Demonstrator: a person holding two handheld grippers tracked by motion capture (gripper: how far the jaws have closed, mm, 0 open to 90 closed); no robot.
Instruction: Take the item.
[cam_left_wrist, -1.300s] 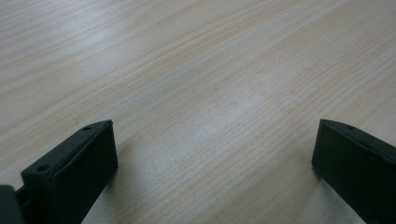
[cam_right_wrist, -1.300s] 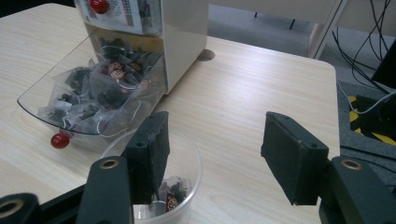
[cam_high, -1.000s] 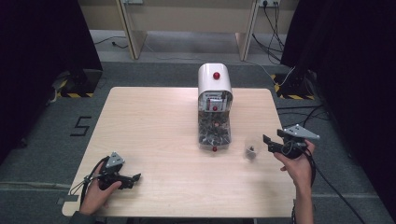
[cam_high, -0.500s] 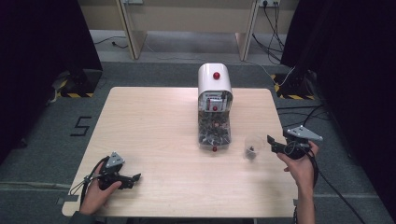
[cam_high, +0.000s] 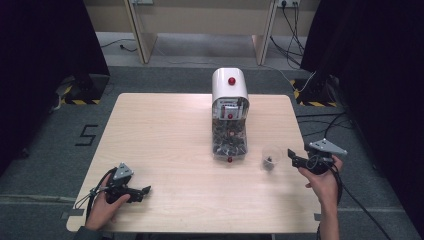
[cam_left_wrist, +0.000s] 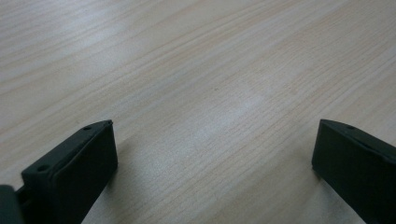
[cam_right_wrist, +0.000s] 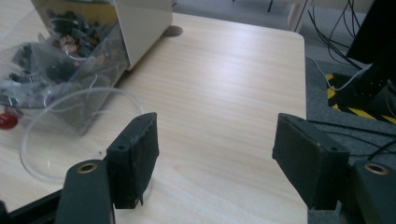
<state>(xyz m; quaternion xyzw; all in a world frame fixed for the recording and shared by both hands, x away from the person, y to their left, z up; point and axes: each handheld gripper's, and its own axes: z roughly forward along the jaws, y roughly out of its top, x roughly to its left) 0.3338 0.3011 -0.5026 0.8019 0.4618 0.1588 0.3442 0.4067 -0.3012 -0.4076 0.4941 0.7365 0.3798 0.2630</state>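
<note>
Your right gripper (cam_high: 292, 157) has drawn back a little toward the right edge of the table (cam_high: 165, 135) since the earlier frames, and its jaws have just been opening with nothing between them. The clear plastic cup (cam_high: 270, 157) stands where it did, upright, off the front right of the dispenser (cam_high: 230, 112), with a few dark pieces in its bottom. In the right gripper view the cup's rim (cam_right_wrist: 70, 130) lies just beside the left-hand jaw and outside the gap; the jaws stand wide and grip nothing.

Your left gripper (cam_high: 143, 190) rests near the front left corner of the table, jaws spread wide over bare wood and empty; it has not shifted.

Judgement: the step in hand is the pick-up of the cup. To do it well, re-aim so the cup sits squarely between both jaws before you advance, since at present it is off to one side. Come in level and low on the wall, not at the rim. Close gently: thin plastic will likely buckle or tip and spill. Keep clear of the dispenser's clear chute (cam_right_wrist: 60, 60).
</note>
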